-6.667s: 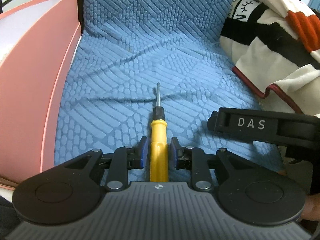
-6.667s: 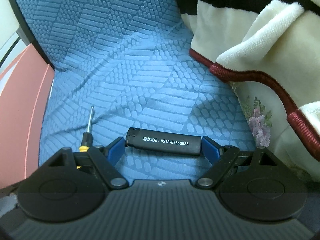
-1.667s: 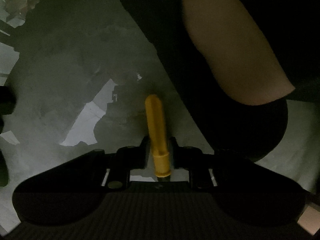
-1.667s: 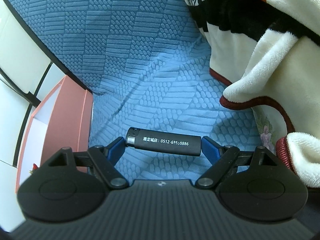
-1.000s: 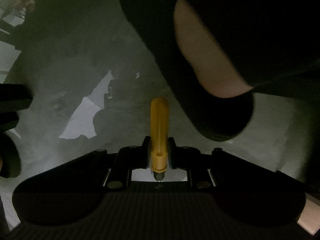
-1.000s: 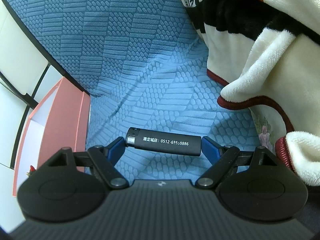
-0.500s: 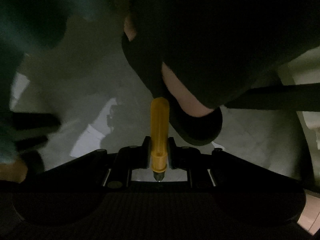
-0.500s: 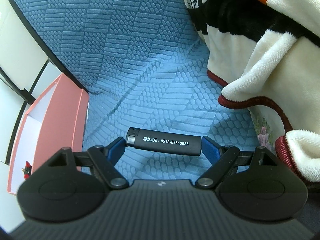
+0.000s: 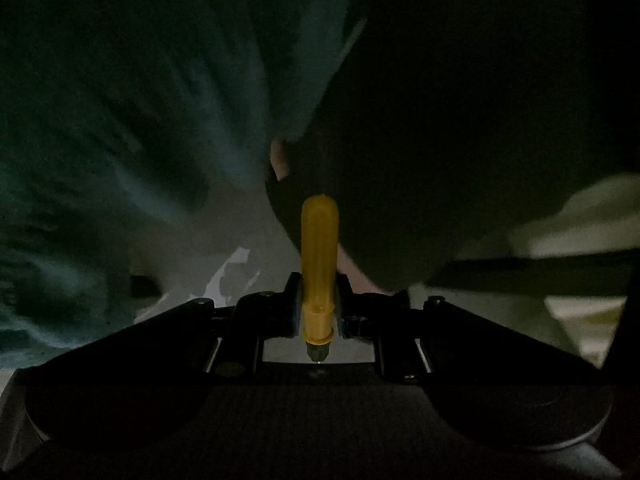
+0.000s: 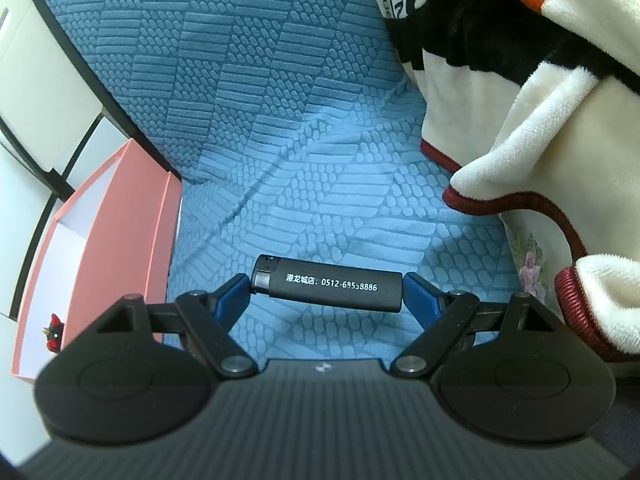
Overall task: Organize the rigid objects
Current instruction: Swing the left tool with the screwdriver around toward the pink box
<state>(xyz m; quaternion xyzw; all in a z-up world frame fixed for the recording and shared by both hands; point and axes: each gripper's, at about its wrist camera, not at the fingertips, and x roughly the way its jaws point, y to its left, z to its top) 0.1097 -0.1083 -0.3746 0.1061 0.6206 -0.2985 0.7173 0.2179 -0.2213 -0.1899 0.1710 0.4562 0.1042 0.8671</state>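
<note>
My left gripper (image 9: 318,300) is shut on a yellow-handled screwdriver (image 9: 319,256). Its handle end points forward and its metal shaft runs back under the gripper body, hidden. The left wrist view is dark and blurred. My right gripper (image 10: 326,290) is shut on a black lighter (image 10: 328,283) with white print, held crosswise by its ends above the blue textured cushion (image 10: 280,140). A pink open box (image 10: 120,216) stands to the left of the cushion, with a small red item (image 10: 54,334) inside.
A cream, black and orange blanket (image 10: 540,100) is heaped along the right side of the cushion. A white wall or cabinet (image 10: 36,80) lies beyond the box. In the left wrist view a dark-clothed person (image 9: 460,140) fills the right, and dim blue fabric (image 9: 120,120) the left.
My left gripper has swung with the screwdriver; the person's dark form now fills more of its view and blurred blue fabric has come in at left. My right gripper with the lighter has barely shifted.
</note>
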